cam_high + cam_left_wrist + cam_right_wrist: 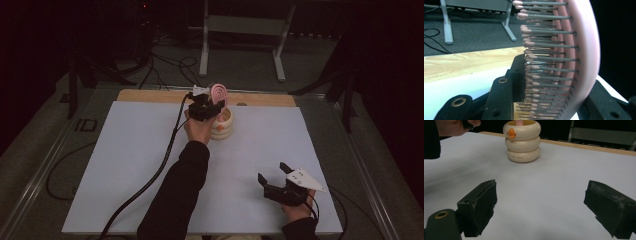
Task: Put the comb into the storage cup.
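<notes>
Left tongs (210,107) clenched on brush (219,93) head above cup (223,125); light, stiff, bristles springy. Right tongs (274,176) released, idle.

**What stays out of sight**

The hairbrush (574,62) runs past the top and bottom edges of the left gripper view. Its handle sinks inside the holder (522,141), hidden. The holder's small lettering is too fine to read.

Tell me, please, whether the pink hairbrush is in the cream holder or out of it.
In: the hairbrush stands upright with its handle down inside the holder, gripped by the left gripper.
</notes>
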Demonstrator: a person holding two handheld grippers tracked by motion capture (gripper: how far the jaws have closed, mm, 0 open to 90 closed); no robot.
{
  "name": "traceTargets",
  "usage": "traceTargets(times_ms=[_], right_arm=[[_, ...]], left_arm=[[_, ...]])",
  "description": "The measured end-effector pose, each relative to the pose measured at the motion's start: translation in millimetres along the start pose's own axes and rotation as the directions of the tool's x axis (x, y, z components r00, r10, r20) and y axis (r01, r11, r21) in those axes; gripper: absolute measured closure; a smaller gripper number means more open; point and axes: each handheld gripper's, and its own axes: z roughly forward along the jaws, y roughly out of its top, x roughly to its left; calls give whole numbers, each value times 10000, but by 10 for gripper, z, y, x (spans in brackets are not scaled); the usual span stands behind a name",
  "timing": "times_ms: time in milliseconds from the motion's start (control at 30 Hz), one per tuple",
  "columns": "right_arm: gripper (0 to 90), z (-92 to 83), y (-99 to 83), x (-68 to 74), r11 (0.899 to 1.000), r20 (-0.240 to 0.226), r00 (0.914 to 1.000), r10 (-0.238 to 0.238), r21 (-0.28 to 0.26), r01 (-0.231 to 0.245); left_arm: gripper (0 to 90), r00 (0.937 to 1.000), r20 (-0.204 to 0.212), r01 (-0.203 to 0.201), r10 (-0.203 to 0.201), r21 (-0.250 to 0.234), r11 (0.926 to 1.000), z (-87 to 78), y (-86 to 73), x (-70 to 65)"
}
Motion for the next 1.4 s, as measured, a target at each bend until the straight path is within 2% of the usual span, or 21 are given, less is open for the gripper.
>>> traceTargets(times_ms=[600,1400], right_arm=[[105,2,-1,5,10000,-2,10000,14,5,-14],[105,16,-3,13,10000,-29,10000,-18,41,18]], left_arm=[[629,9999,159,-8,7,19,10000,14,-20,0],[632,10000,-51,52,-51,173,9998,5,9,98]])
